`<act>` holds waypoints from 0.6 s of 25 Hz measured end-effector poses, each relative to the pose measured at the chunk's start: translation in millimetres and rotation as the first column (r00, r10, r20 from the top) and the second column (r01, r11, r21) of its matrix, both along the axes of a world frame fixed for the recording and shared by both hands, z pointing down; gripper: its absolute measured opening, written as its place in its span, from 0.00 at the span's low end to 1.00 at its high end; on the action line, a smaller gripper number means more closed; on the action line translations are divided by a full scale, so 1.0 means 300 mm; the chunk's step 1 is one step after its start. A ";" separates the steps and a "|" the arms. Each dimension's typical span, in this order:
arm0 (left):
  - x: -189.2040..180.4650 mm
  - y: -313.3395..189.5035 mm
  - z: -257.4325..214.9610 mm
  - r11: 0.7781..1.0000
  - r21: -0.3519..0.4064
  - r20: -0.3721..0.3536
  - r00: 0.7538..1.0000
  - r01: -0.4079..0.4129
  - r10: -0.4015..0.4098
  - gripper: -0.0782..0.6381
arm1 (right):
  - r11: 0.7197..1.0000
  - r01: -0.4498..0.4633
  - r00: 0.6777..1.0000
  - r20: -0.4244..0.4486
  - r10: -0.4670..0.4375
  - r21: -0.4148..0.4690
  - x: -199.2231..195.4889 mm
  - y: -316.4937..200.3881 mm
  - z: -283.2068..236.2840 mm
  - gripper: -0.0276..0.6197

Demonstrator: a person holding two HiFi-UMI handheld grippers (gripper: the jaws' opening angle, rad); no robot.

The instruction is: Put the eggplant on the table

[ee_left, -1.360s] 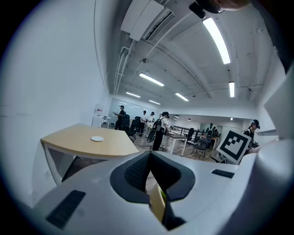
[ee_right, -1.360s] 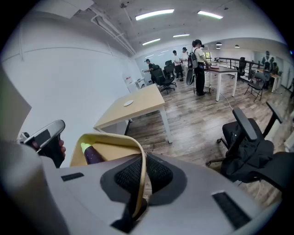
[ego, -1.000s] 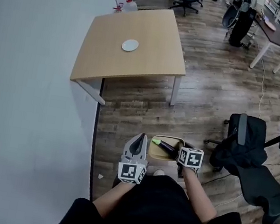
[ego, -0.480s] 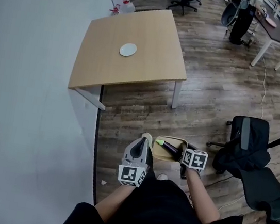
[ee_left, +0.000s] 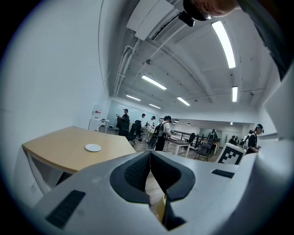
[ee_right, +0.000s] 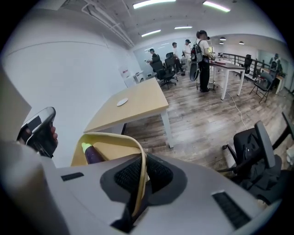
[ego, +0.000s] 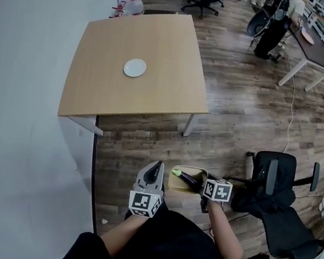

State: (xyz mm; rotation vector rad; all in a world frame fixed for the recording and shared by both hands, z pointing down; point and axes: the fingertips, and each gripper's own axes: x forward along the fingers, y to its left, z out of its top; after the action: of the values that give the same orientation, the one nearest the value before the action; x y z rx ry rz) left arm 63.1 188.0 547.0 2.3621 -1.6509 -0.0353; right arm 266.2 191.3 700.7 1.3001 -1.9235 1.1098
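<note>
An open office with a plank floor is shown, and the desk (ego: 156, 46), bearing a white plate (ego: 135, 67), stands well ahead. The eggplant (ego: 188, 176) is carried in a yellow bowl (ego: 174, 184). The bowl's rim is clamped by the right hand-held gripper (ee_right: 139, 176), presumably for transport. The left hand-held gripper (ee_left: 149, 170) is held beside it, jaws together and empty.

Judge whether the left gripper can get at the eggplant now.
Probably yes: the eggplant lies uncovered in the bowl the right gripper holds, and the left gripper is close beside it, jaws shut.
</note>
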 end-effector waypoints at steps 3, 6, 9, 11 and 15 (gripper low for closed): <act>-0.069 -0.139 -0.020 0.999 0.000 0.007 0.999 -0.032 0.032 0.13 | 0.999 -0.019 1.000 0.023 0.018 0.029 -0.062 -0.121 -0.042 0.16; -0.144 -0.287 -0.059 0.998 0.038 0.034 0.998 -0.057 0.055 0.13 | 0.998 -0.040 0.998 0.040 0.038 0.042 -0.123 -0.241 -0.067 0.16; -0.227 -0.421 -0.086 0.997 0.059 0.026 0.998 -0.054 0.052 0.13 | 0.997 -0.058 0.998 0.036 0.056 0.042 -0.179 -0.352 -0.073 0.16; -0.268 -0.475 -0.093 0.996 0.062 0.010 0.998 -0.059 0.059 0.13 | 0.996 -0.075 0.996 0.041 0.073 0.038 -0.213 -0.403 -0.066 0.16; -0.297 -0.559 -0.064 0.994 0.059 -0.012 0.996 -0.092 0.093 0.13 | 0.992 -0.119 0.991 0.073 0.116 0.043 -0.285 -0.499 -0.064 0.16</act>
State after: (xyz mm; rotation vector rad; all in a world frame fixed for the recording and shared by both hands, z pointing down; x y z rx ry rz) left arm -26.1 20.2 527.6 2.4730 -1.5521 -0.0848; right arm 180.7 41.6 681.6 1.4334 -1.9566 1.1892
